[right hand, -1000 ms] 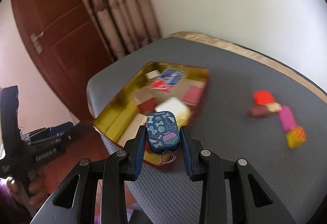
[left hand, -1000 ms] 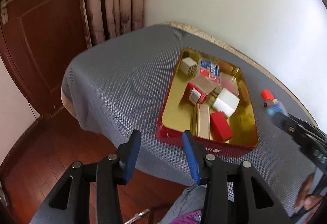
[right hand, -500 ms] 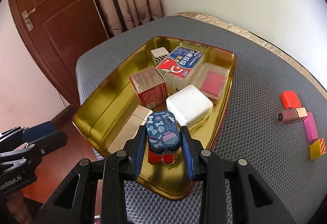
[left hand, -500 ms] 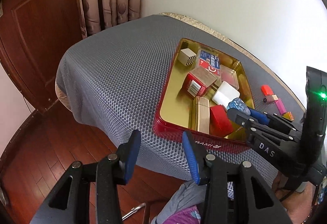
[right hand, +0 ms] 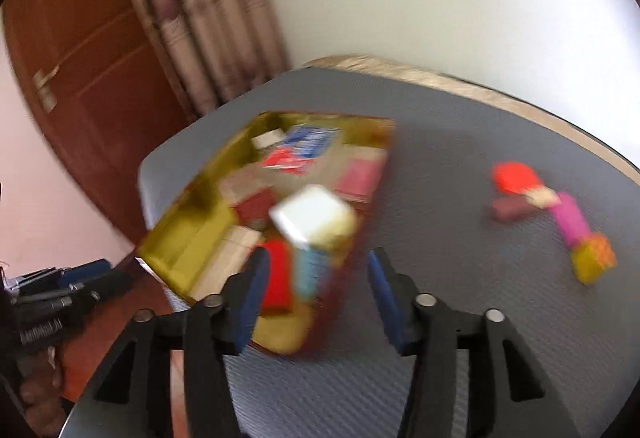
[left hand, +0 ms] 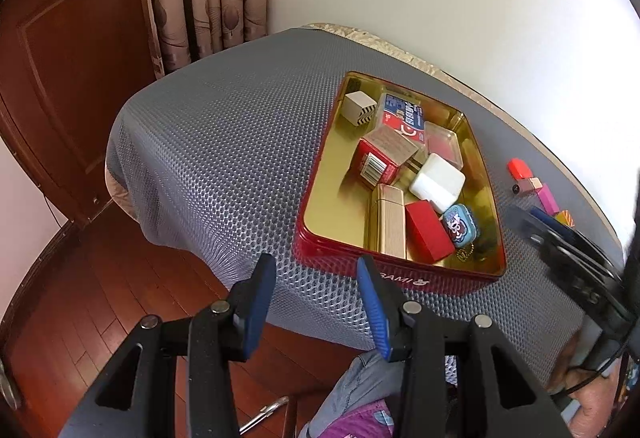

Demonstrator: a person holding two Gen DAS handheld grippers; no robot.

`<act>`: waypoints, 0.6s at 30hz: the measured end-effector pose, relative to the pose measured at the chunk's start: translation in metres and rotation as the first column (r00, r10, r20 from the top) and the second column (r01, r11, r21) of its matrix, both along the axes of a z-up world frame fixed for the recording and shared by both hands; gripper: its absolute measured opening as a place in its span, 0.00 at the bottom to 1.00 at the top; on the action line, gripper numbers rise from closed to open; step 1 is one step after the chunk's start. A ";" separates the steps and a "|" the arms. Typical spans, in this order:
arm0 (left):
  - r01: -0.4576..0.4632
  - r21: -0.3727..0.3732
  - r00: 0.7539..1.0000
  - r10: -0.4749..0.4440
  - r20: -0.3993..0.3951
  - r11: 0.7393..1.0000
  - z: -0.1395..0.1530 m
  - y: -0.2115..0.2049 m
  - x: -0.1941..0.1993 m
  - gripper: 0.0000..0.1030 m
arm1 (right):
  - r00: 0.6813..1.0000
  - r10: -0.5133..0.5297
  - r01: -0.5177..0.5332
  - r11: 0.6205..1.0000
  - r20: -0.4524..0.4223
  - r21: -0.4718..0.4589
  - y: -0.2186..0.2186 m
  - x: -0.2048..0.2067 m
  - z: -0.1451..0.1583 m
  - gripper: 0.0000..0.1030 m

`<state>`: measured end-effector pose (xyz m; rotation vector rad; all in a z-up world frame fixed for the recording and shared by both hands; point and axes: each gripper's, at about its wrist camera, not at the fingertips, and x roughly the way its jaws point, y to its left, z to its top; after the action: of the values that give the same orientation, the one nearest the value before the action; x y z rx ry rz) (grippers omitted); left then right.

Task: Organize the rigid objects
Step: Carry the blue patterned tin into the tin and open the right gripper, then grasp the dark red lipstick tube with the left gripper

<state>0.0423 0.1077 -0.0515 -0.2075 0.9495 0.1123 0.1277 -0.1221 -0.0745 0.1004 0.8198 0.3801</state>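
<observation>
A red tin tray (left hand: 400, 278) with a gold inside sits on the grey mat and holds several boxes. The small blue patterned tin (left hand: 460, 226) lies in its near right corner, beside a red box (left hand: 426, 234). My right gripper (right hand: 318, 258) hovers over that corner and its jaws are opening. The blue tin (right hand: 312, 272) shows as a blur between them, with neither pad on it. My left gripper (left hand: 315, 270) is open and empty at the table's near edge, just short of the tray. The right wrist view is motion-blurred.
Loose on the mat right of the tray (right hand: 180, 238) are an orange-red block (right hand: 512, 178), a brown tube (right hand: 514, 208), a pink block (right hand: 572, 222) and a yellow-orange cube (right hand: 594, 264). A wall, curtain and wooden door stand behind. The person's legs are below the near edge.
The right gripper brought the blue tin over the tray's near corner and let it go. The tin now lies in the tray. The left gripper kept still.
</observation>
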 end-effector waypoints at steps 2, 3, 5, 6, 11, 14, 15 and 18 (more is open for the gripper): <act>0.011 0.006 1.000 -0.011 0.003 1.000 0.001 -0.003 -0.001 0.42 | 0.995 -0.104 0.105 0.993 0.004 -0.051 -0.039 -0.014 -0.009 0.60; 0.027 0.008 1.000 -0.027 0.008 1.000 0.002 -0.005 -0.002 0.42 | 0.990 -0.139 0.139 0.987 0.005 -0.080 -0.052 -0.018 -0.014 0.61; 0.052 0.015 0.998 -0.052 0.025 0.999 0.005 -0.011 -0.005 0.42 | 0.972 -0.237 0.232 0.959 -0.008 -0.162 -0.091 -0.026 -0.028 0.61; 0.076 0.022 0.996 -0.077 0.042 0.997 0.008 -0.016 -0.007 0.42 | 0.959 -0.283 0.274 0.942 -0.020 -0.192 -0.112 -0.030 -0.035 0.61; 0.260 0.043 0.959 -0.264 0.107 0.965 0.026 -0.053 -0.018 0.42 | 0.877 -0.479 0.449 0.806 0.020 -0.386 -0.200 -0.050 -0.054 0.78; 0.359 0.055 0.925 -0.363 0.113 0.932 0.037 -0.082 -0.017 0.42 | 0.841 -0.540 0.505 0.768 0.026 -0.395 -0.241 -0.059 -0.060 0.84; 0.398 0.037 0.910 -0.400 0.109 0.917 0.040 -0.094 -0.011 0.42 | 0.833 -0.553 0.518 0.772 0.013 -0.367 -0.248 -0.060 -0.060 0.84; 0.495 0.026 0.863 -0.495 0.099 0.868 0.052 -0.135 0.017 0.42 | 0.812 -0.584 0.559 0.782 -0.011 -0.274 -0.267 -0.065 -0.059 0.84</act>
<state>0.0595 -0.0272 0.0008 0.0369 0.8734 -0.3730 0.0622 -0.3895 -0.1336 0.1195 0.8833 -0.3181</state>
